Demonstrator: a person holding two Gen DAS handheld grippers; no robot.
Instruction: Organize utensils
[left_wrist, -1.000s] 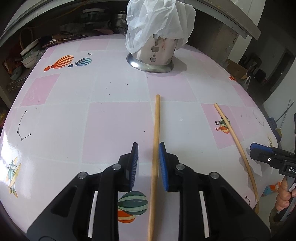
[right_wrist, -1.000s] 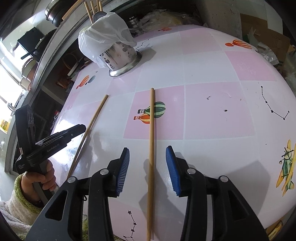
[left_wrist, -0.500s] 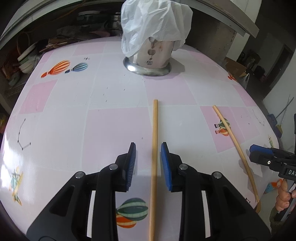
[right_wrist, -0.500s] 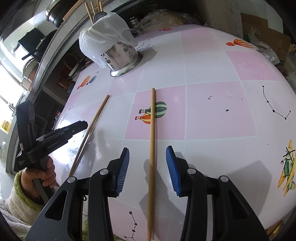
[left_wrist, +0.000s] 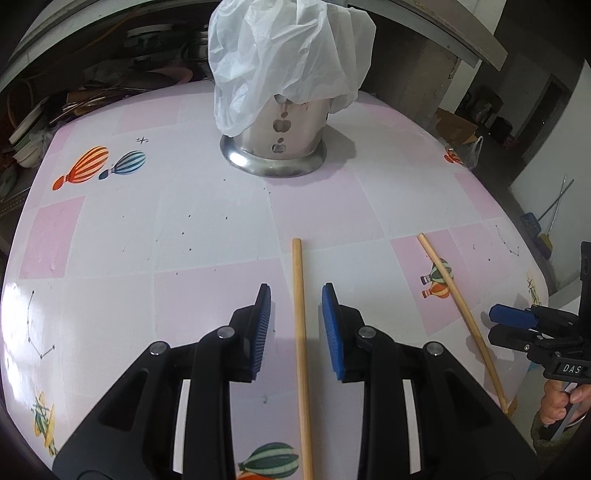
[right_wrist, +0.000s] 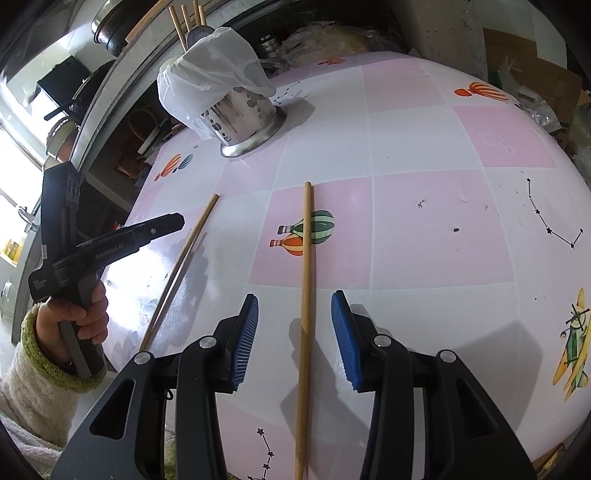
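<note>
I have the left tool astride one chopstick, jaws apart and clear of it, so a squeeze would catch it near mid-length. My right tool straddles the other chopstick likewise, open and not gripping. Both sticks lie flat on the bench, pointing toward the bag-draped metal holder, where I judge they belong.

Right gripper hovers over the pink-checked surface, blue fingers apart, a wooden chopstick lying between them untouched. Off left, a hand grips the left gripper beside a second chopstick. Far back stands the steel holder, plastic bag draped on top.
</note>
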